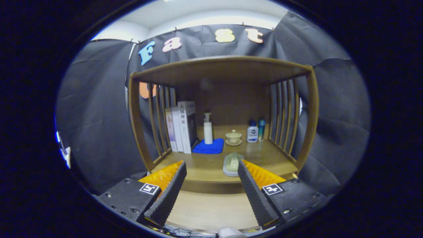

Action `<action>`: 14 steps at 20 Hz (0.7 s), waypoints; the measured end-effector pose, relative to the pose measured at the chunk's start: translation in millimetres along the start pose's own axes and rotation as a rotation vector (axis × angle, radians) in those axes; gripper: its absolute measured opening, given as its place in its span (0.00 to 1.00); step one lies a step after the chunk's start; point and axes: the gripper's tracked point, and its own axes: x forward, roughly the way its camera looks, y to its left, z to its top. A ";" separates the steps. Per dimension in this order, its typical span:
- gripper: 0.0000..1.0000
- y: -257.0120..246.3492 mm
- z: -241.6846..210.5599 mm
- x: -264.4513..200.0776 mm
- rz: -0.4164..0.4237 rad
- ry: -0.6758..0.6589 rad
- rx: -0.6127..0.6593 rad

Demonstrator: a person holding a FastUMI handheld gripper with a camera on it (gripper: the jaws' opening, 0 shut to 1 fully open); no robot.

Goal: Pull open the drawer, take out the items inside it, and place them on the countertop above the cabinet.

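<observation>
The gripper [211, 175] is held with its fingers spread wide apart and nothing between them, aimed at the wooden cabinet [307, 109]. Just ahead of the right finger [254, 188], a pale green brush-like item [233, 163] is seen lying on the countertop [205, 168], near its front edge. Below that edge a lighter wooden surface [211, 208] is seen between the fingers; it is judged to be the drawer, though whether it is pulled out, and what is left inside, cannot be told.

Risk is judged as follows: if the gripper is pushed forward at this height, the green item could be clipped by the right finger and shoved back or off the lip. Further in, a pump bottle [208, 129] is stood on a blue cloth [209, 146], with a lidded cup [233, 137] and two small bottles [256, 131] beyond; these upright things could be toppled by a deep reach. Books [181, 127] are lined against the left slats.

Room is bounded by slatted sides and a shelf overhead. Open countertop is found front left, ahead of the left finger [168, 191]
</observation>
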 end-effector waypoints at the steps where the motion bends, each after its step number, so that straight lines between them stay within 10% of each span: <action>1: 0.98 -4.2 0.3 -10.0 -0.023 -0.028 0.005; 14: 0.99 -5.8 -43.7 -112.9 -0.033 -0.147 0.011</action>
